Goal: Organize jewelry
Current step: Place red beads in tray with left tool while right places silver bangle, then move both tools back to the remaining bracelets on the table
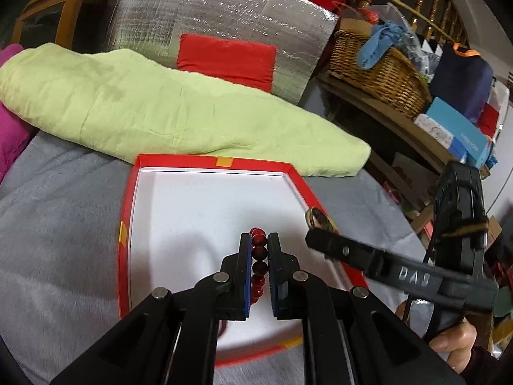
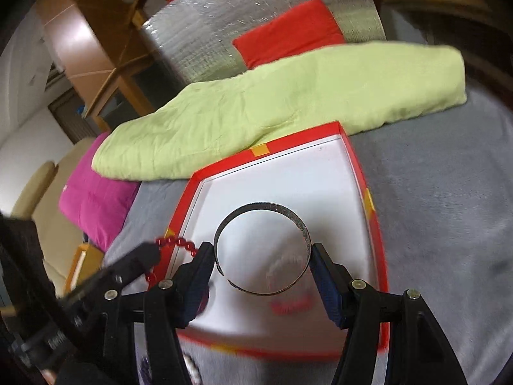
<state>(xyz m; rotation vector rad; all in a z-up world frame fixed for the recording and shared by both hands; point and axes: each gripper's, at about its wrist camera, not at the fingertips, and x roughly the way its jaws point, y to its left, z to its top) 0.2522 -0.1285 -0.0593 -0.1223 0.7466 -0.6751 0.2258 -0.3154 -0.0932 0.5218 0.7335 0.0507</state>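
Observation:
A shallow box with a red rim and a white floor lies on a grey blanket. My left gripper hovers over its near half, shut on a string of dark red beads that runs up between the pads. In the right wrist view my right gripper is over the same box, its pads pressing on both sides of a dark metal cuff bangle held across the jaws. The left gripper shows at the box's left rim with the beads. From the left wrist view, the right gripper and bangle sit at the box's right rim.
A folded light green cloth lies just behind the box. Behind it stands a silver foil panel with a red cushion. A pink cushion is at the left. A wicker basket sits on a wooden shelf at the right. A hand holds the right gripper.

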